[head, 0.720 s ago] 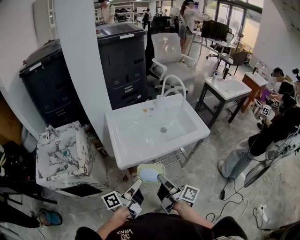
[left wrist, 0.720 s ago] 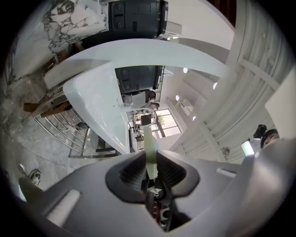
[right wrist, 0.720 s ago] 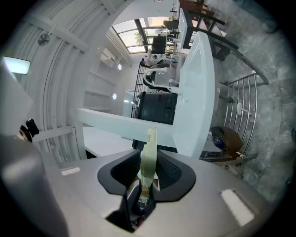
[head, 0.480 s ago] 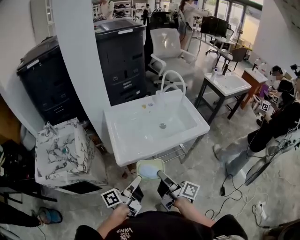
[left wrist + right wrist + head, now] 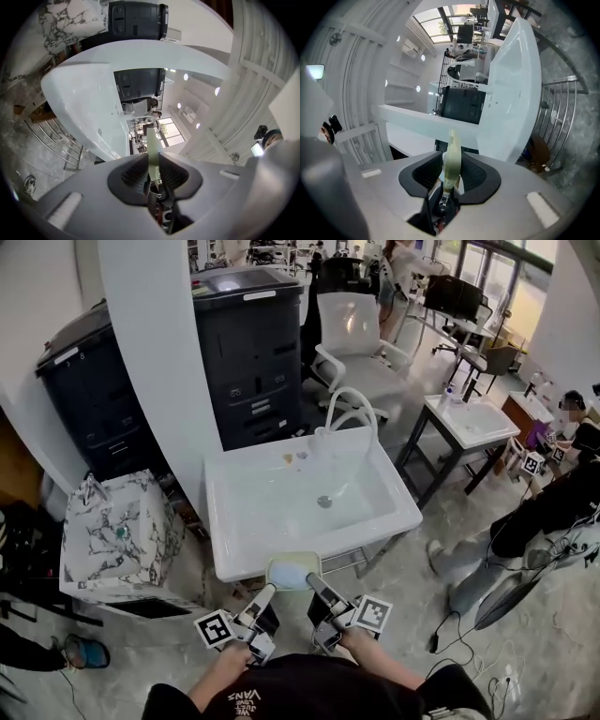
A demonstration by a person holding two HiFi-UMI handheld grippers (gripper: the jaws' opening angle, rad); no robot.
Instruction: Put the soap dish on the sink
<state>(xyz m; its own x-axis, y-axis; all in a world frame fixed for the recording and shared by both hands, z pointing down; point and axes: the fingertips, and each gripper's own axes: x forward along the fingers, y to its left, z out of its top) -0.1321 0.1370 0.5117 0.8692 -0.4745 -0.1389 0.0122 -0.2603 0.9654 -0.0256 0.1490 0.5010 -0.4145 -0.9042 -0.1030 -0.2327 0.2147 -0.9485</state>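
— Where's the soap dish [image 5: 293, 571]?
— At the front edge of the sink [image 5: 389, 527].
— And the claws?
— The left gripper [image 5: 268, 590] and the right gripper [image 5: 313, 581] each pinch one side of the dish.

Bright even daylight, window glare, fisheye-warped edges, blurred near foreground.

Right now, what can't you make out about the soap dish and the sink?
- Head view: the soap dish is small, so it is unclear whether it touches the sink front rim or hovers.
- Left gripper view, right gripper view: the dish is seen edge-on, clamped in the left gripper and the right gripper. Its own rim hides what lies in it.
- Head view: the small items on the sink's back ledge are too small to identify.
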